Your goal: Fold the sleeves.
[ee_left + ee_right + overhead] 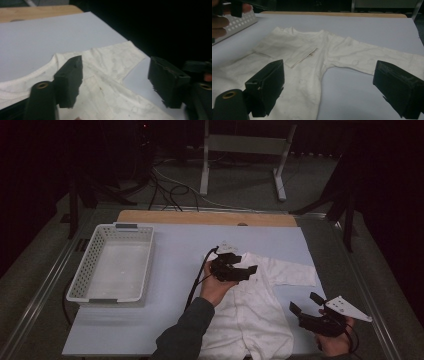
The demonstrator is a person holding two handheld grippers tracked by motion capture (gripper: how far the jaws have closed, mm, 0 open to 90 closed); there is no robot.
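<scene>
Sitting at left centre of the high view, white perforated plastic basket (pixel 112 265) holds nothing. Small white cotton shirt (pixel 252 312) lies flat at lower centre on pale blue mat (pixel 175 265), one sleeve folded inward. Left gripper (pixel 241 268) and right gripper (pixel 306 303): jaws wide apart, gripping nothing.

A dim room: grey floor (pixel 240 185) beyond the table (pixel 205 216), a white frame (pixel 245 150) standing on it, black cables (pixel 165 187) trailing, darkness all around.
</scene>
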